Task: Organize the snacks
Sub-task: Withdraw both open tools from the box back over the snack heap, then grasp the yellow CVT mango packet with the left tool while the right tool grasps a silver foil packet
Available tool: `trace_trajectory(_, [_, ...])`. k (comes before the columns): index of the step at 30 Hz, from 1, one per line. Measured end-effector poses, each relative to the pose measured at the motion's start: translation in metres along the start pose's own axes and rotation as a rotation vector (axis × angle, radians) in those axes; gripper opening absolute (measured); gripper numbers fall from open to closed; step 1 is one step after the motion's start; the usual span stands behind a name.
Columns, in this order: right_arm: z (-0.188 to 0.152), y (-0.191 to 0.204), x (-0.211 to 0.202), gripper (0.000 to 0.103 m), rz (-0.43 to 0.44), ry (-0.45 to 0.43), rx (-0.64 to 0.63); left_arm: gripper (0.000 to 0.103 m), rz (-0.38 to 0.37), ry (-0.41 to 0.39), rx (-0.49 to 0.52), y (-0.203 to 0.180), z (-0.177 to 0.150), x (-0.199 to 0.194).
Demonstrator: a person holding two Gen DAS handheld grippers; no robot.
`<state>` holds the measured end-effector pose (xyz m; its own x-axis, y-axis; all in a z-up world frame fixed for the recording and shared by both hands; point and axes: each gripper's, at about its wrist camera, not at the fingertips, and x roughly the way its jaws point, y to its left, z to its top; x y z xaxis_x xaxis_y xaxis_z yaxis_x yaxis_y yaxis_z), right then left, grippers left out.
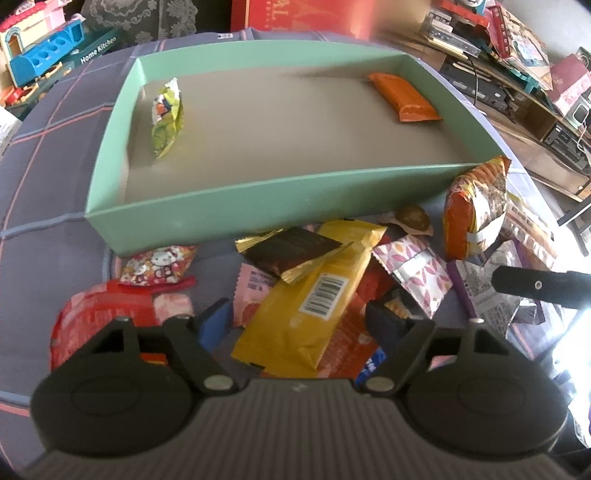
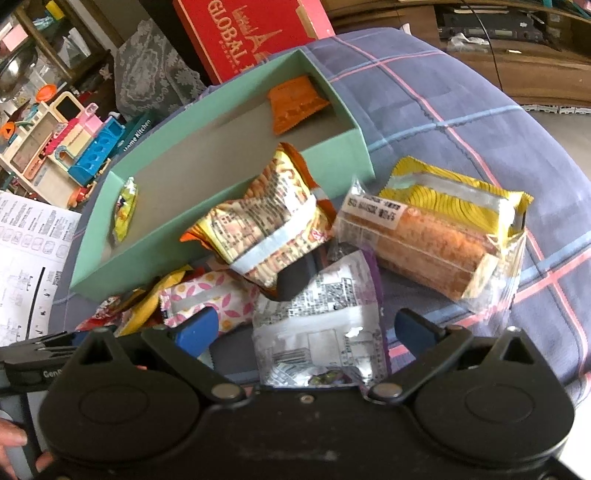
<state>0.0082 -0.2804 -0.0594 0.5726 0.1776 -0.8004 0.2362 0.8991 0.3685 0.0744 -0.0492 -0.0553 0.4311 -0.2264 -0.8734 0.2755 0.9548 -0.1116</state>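
A green box (image 1: pixel 258 195) holds a yellow-green packet (image 1: pixel 168 118) at its left end and an orange packet (image 1: pixel 404 98) at its right. Loose snacks are piled in front of it. My left gripper (image 1: pixel 299 321) is open low over the pile, with a long yellow packet (image 1: pixel 314 295) lying between its blue pads (image 1: pixel 214 321). My right gripper (image 2: pixel 304 330) is open around a silver-purple packet (image 2: pixel 321 314), with gaps on both sides. An orange biscuit bag (image 2: pixel 273 225) leans on the box (image 2: pixel 332 158). A clear-and-yellow cake packet (image 2: pixel 439 229) lies to the right.
The pile also holds a Hello Kitty packet (image 1: pixel 159 264), a red packet (image 1: pixel 99 317), a dark gold-edged packet (image 1: pixel 291 251) and a pink leaf packet (image 1: pixel 417 273). Everything sits on a blue plaid cloth (image 2: pixel 461 110). A red carton (image 2: pixel 247 33), toys (image 1: pixel 40 62) and a printed sheet (image 2: pixel 29 258) surround it.
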Motion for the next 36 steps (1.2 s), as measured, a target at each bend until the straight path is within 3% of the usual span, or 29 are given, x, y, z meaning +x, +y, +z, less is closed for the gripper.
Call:
trace_trajectory(4, [-0.004, -0.001, 0.001, 0.101, -0.009, -0.009, 0.002, 0.054, -0.003, -0.017, 0.006, 0.001, -0.001, -0.003])
trace_trajectory(6, [-0.006, 0.001, 0.000, 0.092, -0.014, -0.017, -0.016, 0.047, -0.011, -0.019, 0.032, -0.002, -0.002, -0.005])
trace_trajectory(8, [-0.007, 0.003, 0.000, 0.076, -0.016, -0.019, -0.032, 0.044, -0.015, -0.019, 0.058, -0.005, -0.004, -0.007])
trace_trajectory(10, [-0.008, 0.006, -0.001, 0.072, -0.018, -0.020, -0.055, 0.043, -0.027, -0.014, 0.082, -0.007, -0.008, -0.009])
trace_trajectory(19, [-0.019, 0.018, -0.003, 0.071, -0.007, -0.007, -0.118, 0.041, -0.072, 0.015, 0.129, -0.005, -0.023, -0.022])
trace_trajectory(21, [-0.020, 0.017, -0.003, 0.071, -0.005, -0.007, -0.117, 0.051, -0.060, 0.012, 0.125, -0.004, -0.020, -0.023])
trace_trajectory(27, [-0.019, 0.011, -0.005, 0.072, 0.013, -0.005, -0.104, 0.065, -0.060, 0.004, 0.097, -0.006, -0.002, -0.021])
trace_trajectory(34, [-0.021, 0.006, -0.008, 0.074, 0.038, 0.000, -0.095, 0.062, -0.035, 0.049, 0.116, -0.013, 0.006, 0.001])
trace_trajectory(36, [-0.023, 0.004, -0.009, 0.075, 0.044, 0.000, -0.092, 0.048, -0.037, 0.043, 0.122, -0.014, 0.006, 0.001])
